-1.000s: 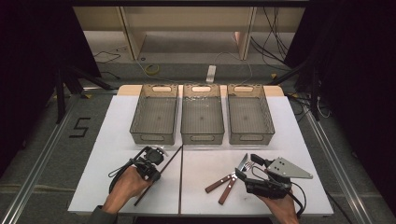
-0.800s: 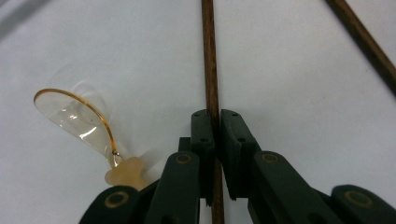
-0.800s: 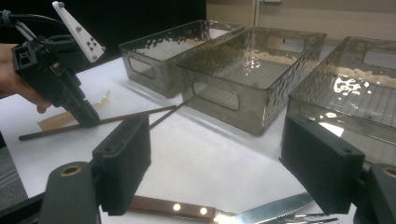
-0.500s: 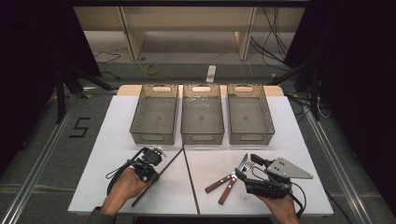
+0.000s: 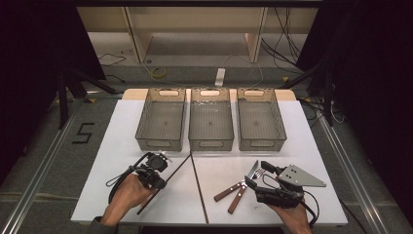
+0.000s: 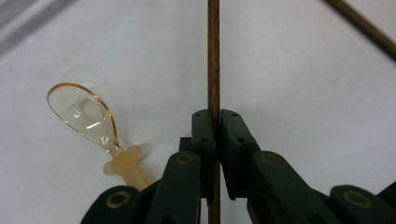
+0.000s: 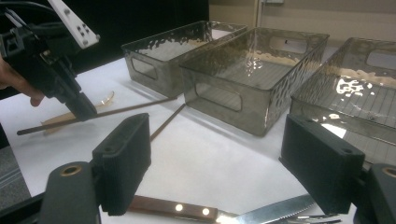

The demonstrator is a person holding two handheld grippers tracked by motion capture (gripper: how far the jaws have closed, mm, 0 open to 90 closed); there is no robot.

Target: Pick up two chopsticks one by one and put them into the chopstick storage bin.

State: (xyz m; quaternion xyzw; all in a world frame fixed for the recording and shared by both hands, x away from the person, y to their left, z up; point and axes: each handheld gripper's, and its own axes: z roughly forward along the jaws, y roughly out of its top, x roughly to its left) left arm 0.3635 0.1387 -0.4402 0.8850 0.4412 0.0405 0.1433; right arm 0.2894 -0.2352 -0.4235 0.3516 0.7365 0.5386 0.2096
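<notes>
My left gripper (image 5: 159, 183) (image 6: 214, 116) is shut on a dark wooden chopstick (image 5: 178, 168) (image 6: 213, 56), which slants from the near left up toward the bins. In the right gripper view the left gripper (image 7: 81, 109) holds that chopstick (image 7: 126, 108) just above the table. A second chopstick (image 5: 198, 187) (image 6: 364, 28) lies loose down the middle of the table. A clear amber plastic spoon (image 6: 84, 114) rests beside the left jaws. My right gripper (image 5: 256, 174) (image 7: 215, 140) stands wide open over a wooden-handled knife (image 5: 226, 191) (image 7: 187, 208) and fork (image 5: 237, 200).
Three clear plastic bins stand in a row at the back: left (image 5: 158, 144), middle (image 5: 210, 145), right (image 5: 260, 145). All three look empty. White table (image 5: 292, 122) runs beside them, with its front edge close to both hands.
The loose chopstick's near end has swung to the right. The left gripper still grips its chopstick in almost the same place. The right gripper has barely moved.
</notes>
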